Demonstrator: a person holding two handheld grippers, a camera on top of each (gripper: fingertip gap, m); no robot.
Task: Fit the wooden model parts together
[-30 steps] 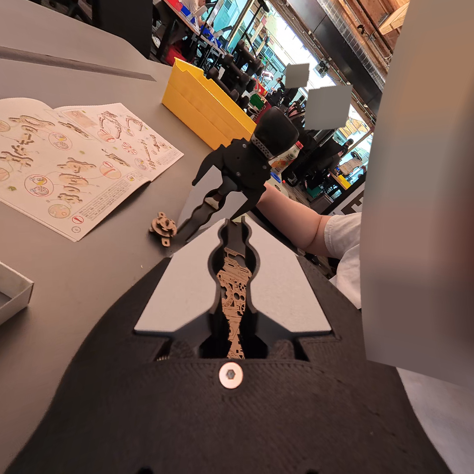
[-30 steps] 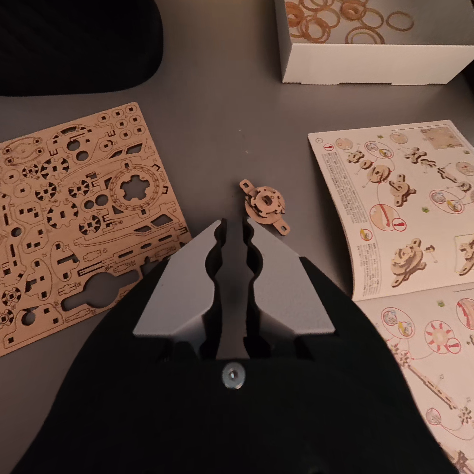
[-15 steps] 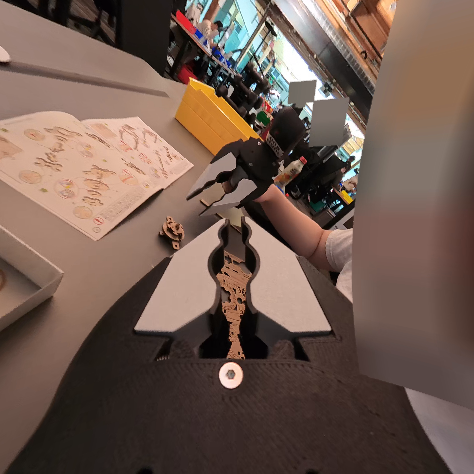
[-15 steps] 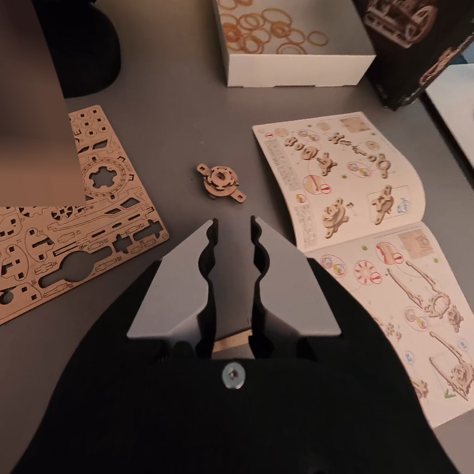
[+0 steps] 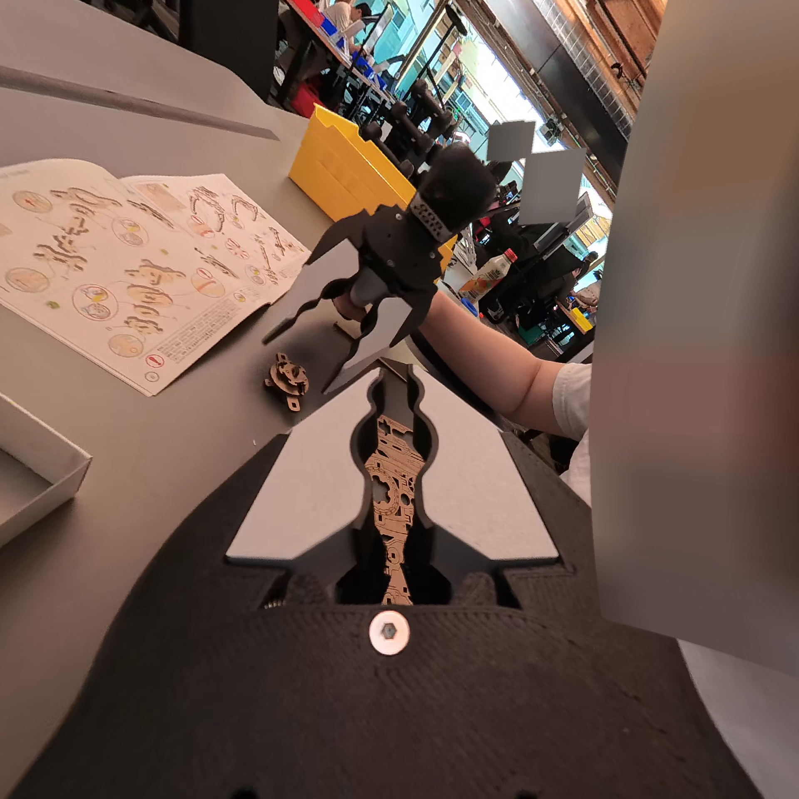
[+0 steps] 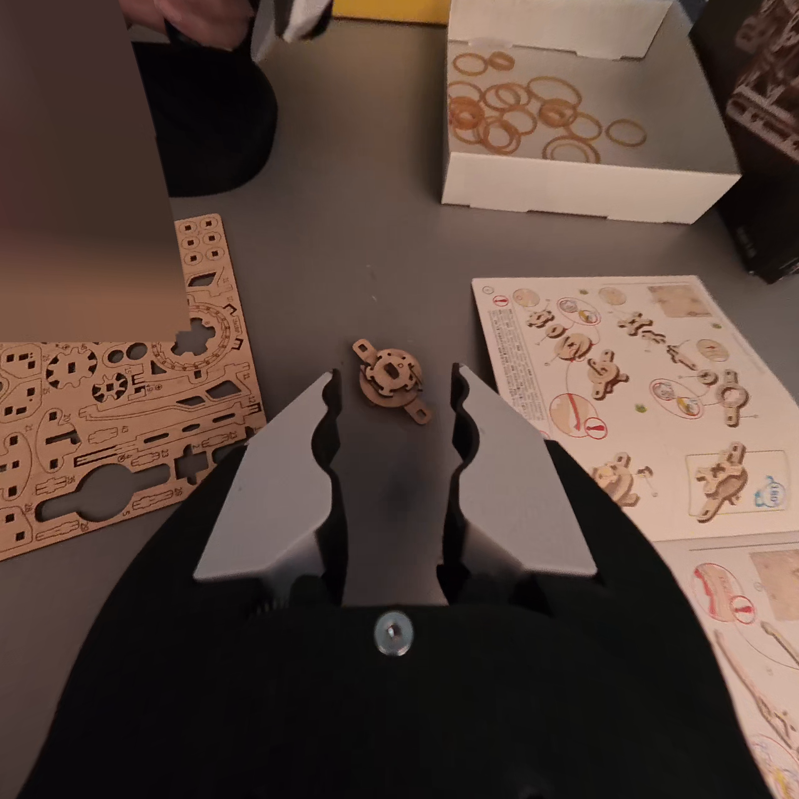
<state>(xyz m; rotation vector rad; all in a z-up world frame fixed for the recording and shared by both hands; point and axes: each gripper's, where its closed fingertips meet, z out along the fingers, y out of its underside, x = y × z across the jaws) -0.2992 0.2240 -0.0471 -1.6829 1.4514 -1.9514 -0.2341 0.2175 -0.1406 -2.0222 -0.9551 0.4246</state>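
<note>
A small round wooden assembly point(image 6: 391, 380) with two tabs lies on the grey table; it also shows in the left wrist view point(image 5: 287, 380). My right gripper point(image 6: 395, 374) is open wide, its fingertips on either side of the assembly and just above it; it also shows in the left wrist view point(image 5: 296, 366). A laser-cut wooden parts sheet point(image 6: 108, 432) lies flat to the left. My left gripper point(image 5: 394, 369) is shut with nothing between its tips and sits over that sheet point(image 5: 391, 484), which shows through the finger gap.
An open instruction booklet point(image 6: 627, 410) lies to the right of the assembly. A white box point(image 6: 562, 186) of rubber bands and a dark box point(image 6: 761, 129) stand behind. A yellow bin point(image 5: 346, 181) stands at the table's far edge. A person's arm point(image 5: 497, 380) holds the right gripper. My right fingertips sit around 12 centimetres from my left ones.
My right gripper was nearly shut beside the assembly, drew back, then opened wide and came down around it. My left gripper stayed shut over the sheet.
</note>
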